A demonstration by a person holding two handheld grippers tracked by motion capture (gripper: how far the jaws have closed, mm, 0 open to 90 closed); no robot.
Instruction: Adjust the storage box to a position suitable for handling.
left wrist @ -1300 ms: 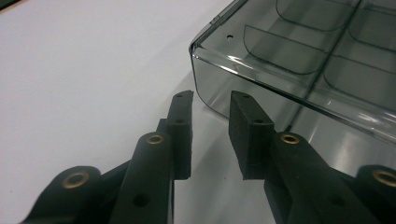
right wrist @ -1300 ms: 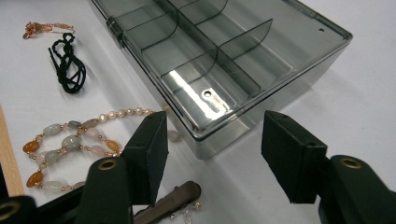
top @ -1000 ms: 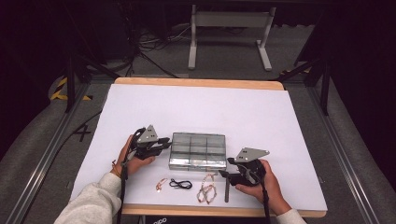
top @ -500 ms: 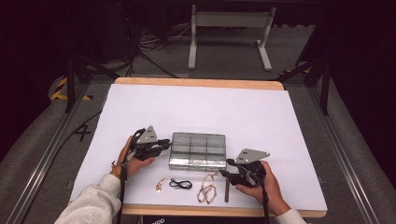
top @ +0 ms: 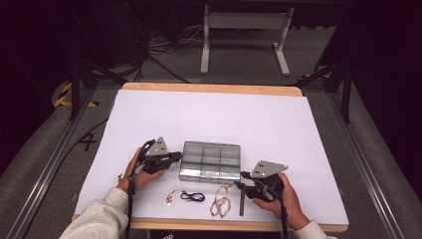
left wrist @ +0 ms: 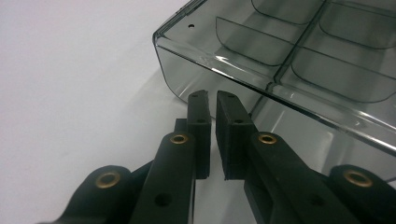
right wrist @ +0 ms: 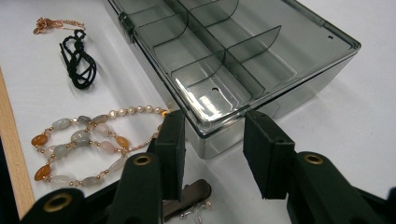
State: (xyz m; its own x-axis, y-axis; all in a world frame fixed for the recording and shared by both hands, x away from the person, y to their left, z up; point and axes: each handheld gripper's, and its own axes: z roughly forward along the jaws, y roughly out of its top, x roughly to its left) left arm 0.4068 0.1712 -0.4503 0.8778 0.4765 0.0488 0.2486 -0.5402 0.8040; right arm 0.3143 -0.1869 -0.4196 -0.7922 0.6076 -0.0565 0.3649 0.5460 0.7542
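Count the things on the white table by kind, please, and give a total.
Clear compartment box: 1
Beaded bracelets: 2
Black cord: 1
Rose-gold chain: 1
Dark hair clip: 1
Total: 6

Smoky grey see-through box (right wrist: 243, 56) on white table cover (top: 259, 119) — black cord (right wrist: 77, 58), rose-gold chain (right wrist: 53, 23), bead strand (right wrist: 79, 140) in amber, cream and pale grey-green — black grippers' pads (left wrist: 231, 135).

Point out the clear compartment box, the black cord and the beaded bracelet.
clear compartment box (top: 211, 160), high view, middle of its lid.
black cord (right wrist: 77, 58), right gripper view, its knotted middle.
beaded bracelet (right wrist: 77, 138), right gripper view, a pale bead.
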